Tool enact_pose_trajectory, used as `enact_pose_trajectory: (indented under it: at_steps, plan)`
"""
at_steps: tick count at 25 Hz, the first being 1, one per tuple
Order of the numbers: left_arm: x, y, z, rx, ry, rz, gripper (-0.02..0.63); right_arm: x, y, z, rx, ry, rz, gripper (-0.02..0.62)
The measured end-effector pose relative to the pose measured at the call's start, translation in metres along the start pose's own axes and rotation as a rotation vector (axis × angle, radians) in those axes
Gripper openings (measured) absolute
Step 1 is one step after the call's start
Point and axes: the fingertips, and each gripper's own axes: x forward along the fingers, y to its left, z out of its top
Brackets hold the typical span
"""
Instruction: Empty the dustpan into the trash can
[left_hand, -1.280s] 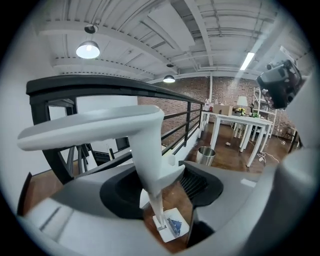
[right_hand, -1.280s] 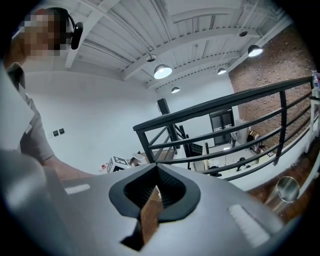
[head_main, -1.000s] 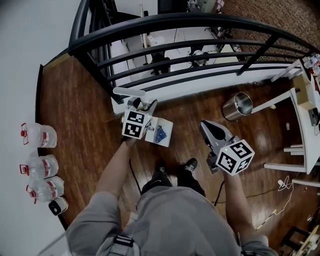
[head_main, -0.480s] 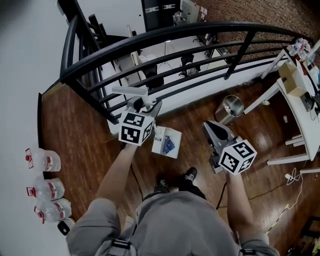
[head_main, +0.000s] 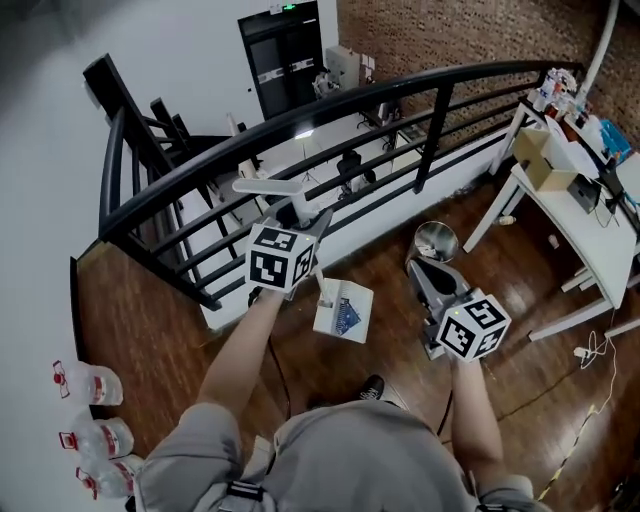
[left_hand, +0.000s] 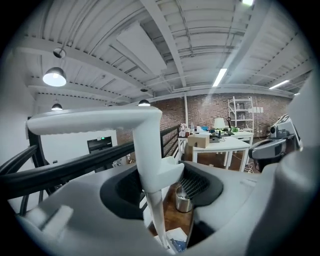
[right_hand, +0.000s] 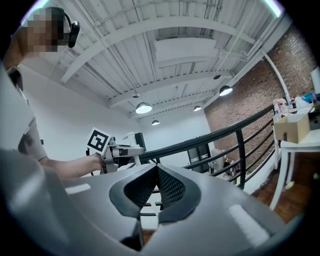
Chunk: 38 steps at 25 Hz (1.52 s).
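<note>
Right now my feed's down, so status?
Status: left gripper shut on dustpan; right gripper shut, empty. Loaded, short of trash can. Nothing between.

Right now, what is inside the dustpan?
A blue scrap lies in the white dustpan, seen from the head view. Anything under that scrap is covered.

The white dustpan (head_main: 343, 310) hung below the left claw (head_main: 300, 218), its long handle clamped between the jaws, something blue in its pan. The shiny metal trash can (head_main: 436, 242) stood open just beyond the right claw (head_main: 428, 270).
</note>
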Motion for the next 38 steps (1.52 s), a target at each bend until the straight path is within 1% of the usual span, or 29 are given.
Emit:
enact_pose_trajectory:
  at_steps: [5, 8, 12, 16, 18, 25, 29, 33, 38]
  plan:
    - [0.047, -0.037, 0.049, 0.035, -0.04, -0.021, 0.216, -0.032, -0.059, 0.038, -0.044, -0.057, -0.063, 0.0]
    - [0.076, -0.059, 0.079, 0.054, -0.065, -0.038, 0.216, -0.05, -0.091, 0.05, -0.066, -0.059, -0.094, 0.0]
    - [0.12, -0.084, 0.117, 0.072, -0.096, -0.08, 0.216, -0.067, -0.134, 0.065, -0.112, -0.05, -0.161, 0.0]
    - [0.164, -0.096, 0.15, 0.086, -0.125, -0.126, 0.216, -0.07, -0.173, 0.078, -0.256, 0.008, -0.268, 0.0]
    - [0.185, -0.099, 0.168, 0.092, -0.148, -0.151, 0.216, -0.067, -0.192, 0.086, -0.282, 0.012, -0.302, 0.0]
    - [0.268, -0.096, 0.224, 0.117, -0.177, -0.244, 0.216, -0.04, -0.264, 0.119, -0.267, -0.007, -0.381, 0.0]
    - [0.317, -0.095, 0.246, 0.133, -0.182, -0.294, 0.215, -0.019, -0.304, 0.132, -0.242, -0.011, -0.428, 0.0]
    - [0.365, -0.091, 0.253, 0.144, -0.178, -0.333, 0.216, 0.001, -0.334, 0.137, -0.22, -0.001, -0.47, 0.0]
    - [0.421, -0.094, 0.236, 0.165, -0.136, -0.361, 0.216, 0.005, -0.364, 0.128, -0.175, -0.007, -0.534, 0.0]
